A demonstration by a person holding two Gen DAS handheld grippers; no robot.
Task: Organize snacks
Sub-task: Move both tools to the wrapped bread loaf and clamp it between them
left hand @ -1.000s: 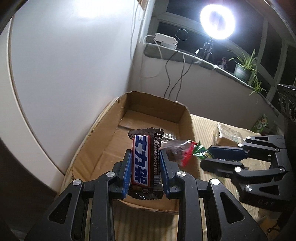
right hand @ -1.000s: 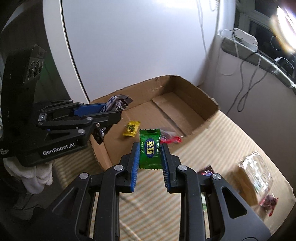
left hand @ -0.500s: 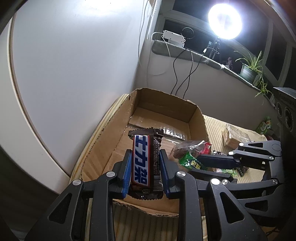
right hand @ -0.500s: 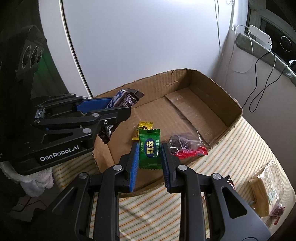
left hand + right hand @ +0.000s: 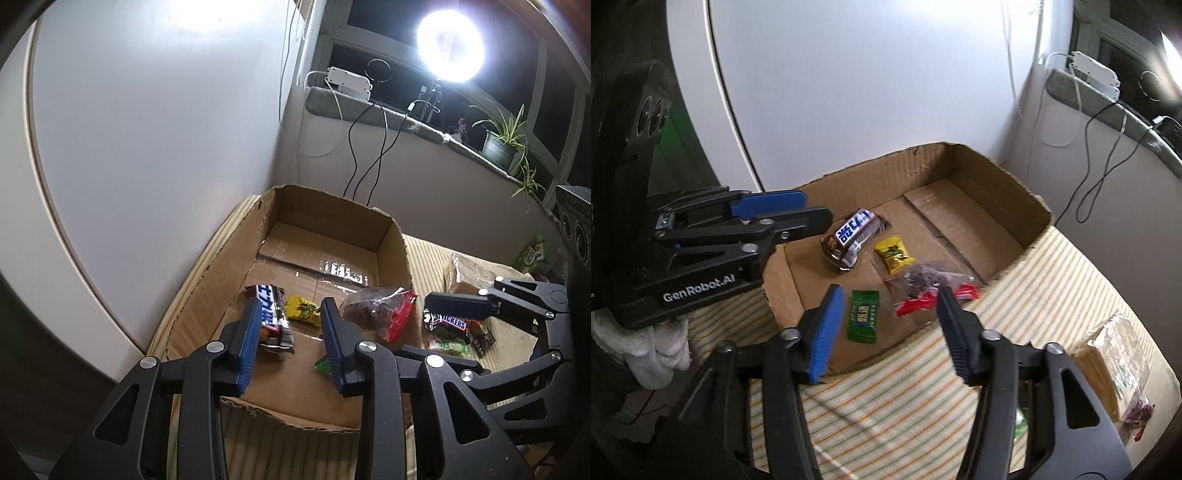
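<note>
Cardboard box (image 5: 1015, 206) is seen on striped tabletop (image 5: 905, 406). Left gripper (image 5: 290, 332) w/ jaws opening; nothing pinched, chocolate bar (image 5: 853, 236) lies on box floor. Right gripper (image 5: 890, 325) w/ jaws spreading; green candy (image 5: 863, 315) lies free in box at approx. 6 o'clock. Yellow candy (image 5: 893, 254) is beside bar, at its 3 o'clock.

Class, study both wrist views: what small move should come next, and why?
Probably draw both hand-held grippers back from the box. The bar and green candy already lie on its floor, and both sets of jaws are opening with nothing gripped. More snacks, like the Snickers, wait outside on the mat.
</note>
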